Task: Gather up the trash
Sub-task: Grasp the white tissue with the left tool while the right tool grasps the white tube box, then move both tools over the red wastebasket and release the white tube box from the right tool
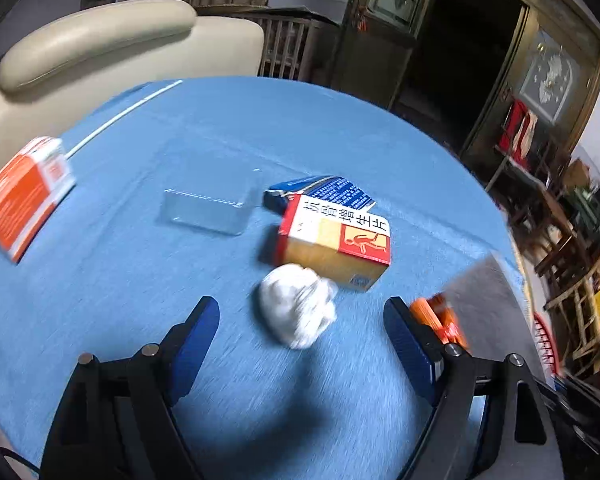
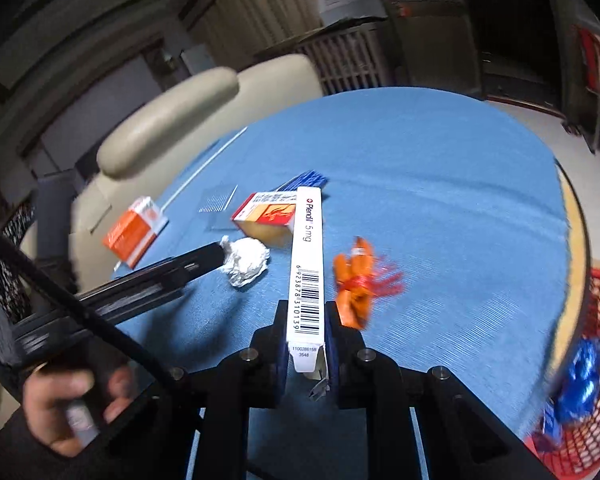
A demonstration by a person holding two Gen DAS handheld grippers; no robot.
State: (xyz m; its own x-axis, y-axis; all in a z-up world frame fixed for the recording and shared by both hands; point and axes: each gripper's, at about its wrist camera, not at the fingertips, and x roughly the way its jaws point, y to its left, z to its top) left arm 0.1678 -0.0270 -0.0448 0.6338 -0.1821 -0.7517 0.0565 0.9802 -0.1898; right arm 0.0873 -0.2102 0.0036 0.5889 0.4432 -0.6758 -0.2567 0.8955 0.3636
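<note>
My right gripper [image 2: 307,320] is shut on a long white medicine box [image 2: 309,264] with a barcode, held edge-up above the blue table. An orange wrapper [image 2: 356,280] lies just right of it on the cloth. In the left wrist view my left gripper [image 1: 300,312] stands open, and a crumpled white paper ball [image 1: 300,304] lies between its fingertips, untouched. Behind the ball sit a red and tan box [image 1: 336,244] and a blue box [image 1: 324,192]. The orange wrapper [image 1: 440,320] shows beside the right finger. The left gripper's finger [image 2: 204,260] reaches the ball [image 2: 246,260] in the right wrist view.
An orange and white box [image 1: 24,196] lies at the table's left edge, a clear plastic piece [image 1: 208,212] mid-table. A red mesh basket [image 2: 596,360] holding blue wrappers stands below the table's right edge. A beige chair [image 1: 100,48] is behind. A hand [image 2: 68,412] grips the left tool.
</note>
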